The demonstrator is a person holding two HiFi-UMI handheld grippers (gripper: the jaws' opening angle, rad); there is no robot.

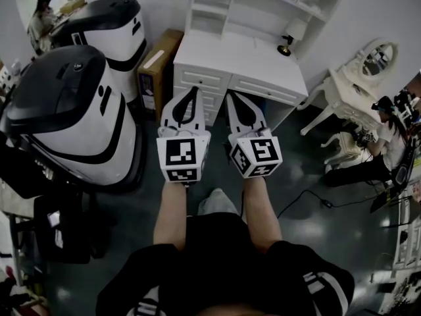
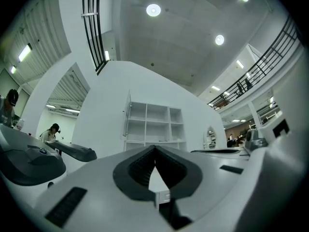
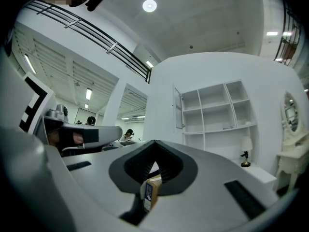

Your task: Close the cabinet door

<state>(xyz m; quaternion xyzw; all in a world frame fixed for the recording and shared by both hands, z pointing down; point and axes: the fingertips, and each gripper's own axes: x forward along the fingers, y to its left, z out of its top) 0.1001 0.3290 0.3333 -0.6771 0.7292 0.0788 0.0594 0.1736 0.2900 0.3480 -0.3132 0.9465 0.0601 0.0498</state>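
White hand-held left gripper (image 1: 191, 94) and right gripper (image 1: 235, 104) are both pointing ahead with jaws closed tight and empty, probably set for pushing, since the narrow white cabinet door (image 3: 178, 108) is standing open at the left edge of the white shelf unit (image 3: 213, 105), well apart

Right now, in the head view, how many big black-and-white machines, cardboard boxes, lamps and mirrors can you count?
Machines: 2
Cardboard boxes: 1
Lamps: 1
Mirrors: 1
Total: 5
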